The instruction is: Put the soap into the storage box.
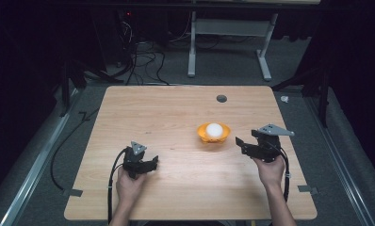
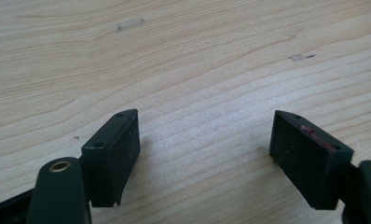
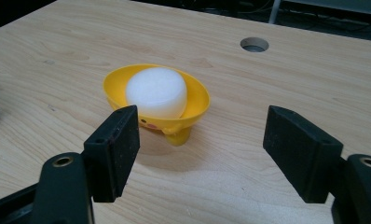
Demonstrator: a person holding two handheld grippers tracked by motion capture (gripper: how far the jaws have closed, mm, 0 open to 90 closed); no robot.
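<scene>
Right tool [image 3: 200, 140] sits with its jaws spread wide, nothing between them, hovering low over the table [image 3: 286, 84]. Just past it is the yellow bowl [image 3: 197, 100], white foam puck [image 3: 156, 91] inside. Left tool [image 1: 150, 163] gapes too, well apart.

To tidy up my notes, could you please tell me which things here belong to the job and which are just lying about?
In the job: yellow bowl, white round piece in it, right gripper open, facing it, left gripper open.
Lying about: tape scrap, table hole, floor cables, white desk frame.
</scene>
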